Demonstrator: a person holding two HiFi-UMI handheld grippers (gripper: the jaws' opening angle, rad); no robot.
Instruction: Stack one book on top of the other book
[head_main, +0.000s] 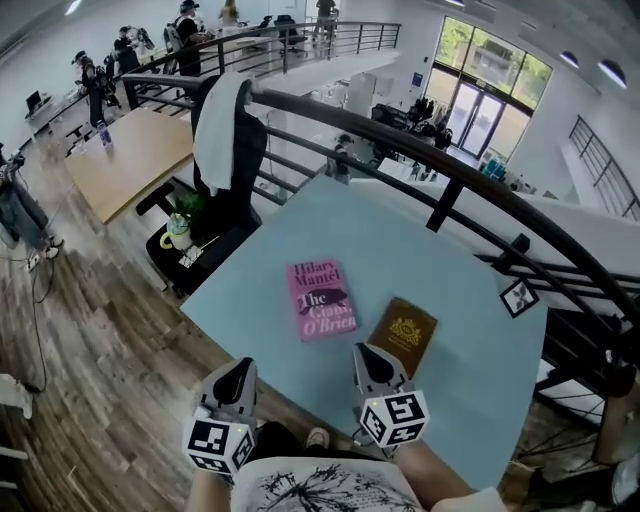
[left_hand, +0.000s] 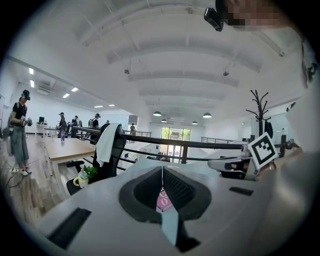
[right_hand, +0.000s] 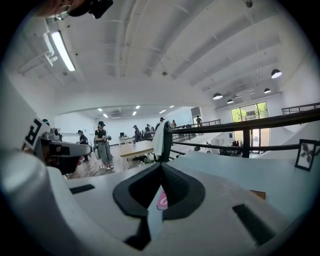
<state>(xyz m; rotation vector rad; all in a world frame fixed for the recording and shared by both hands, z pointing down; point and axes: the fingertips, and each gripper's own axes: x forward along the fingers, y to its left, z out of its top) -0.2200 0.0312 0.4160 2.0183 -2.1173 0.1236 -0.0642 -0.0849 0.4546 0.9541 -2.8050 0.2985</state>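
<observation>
A pink book (head_main: 320, 298) lies flat near the middle of the light blue table (head_main: 400, 240). A smaller brown book (head_main: 403, 335) lies to its right, a small gap between them. My left gripper (head_main: 243, 363) hangs shut over the table's near edge, short of the pink book, with nothing in it. My right gripper (head_main: 363, 349) is shut and empty too, just in front of the brown book's near corner. Past the shut jaws the pink book (left_hand: 163, 200) shows in the left gripper view, and the pink book (right_hand: 161, 200) and brown book (right_hand: 257, 194) in the right gripper view.
A dark curved railing (head_main: 430, 160) runs behind the table. A black chair draped with a white cloth (head_main: 225, 130) and a mug with a plant (head_main: 178, 232) stand at the left. A square marker tag (head_main: 519, 297) stands at the table's right. Several people stand far back.
</observation>
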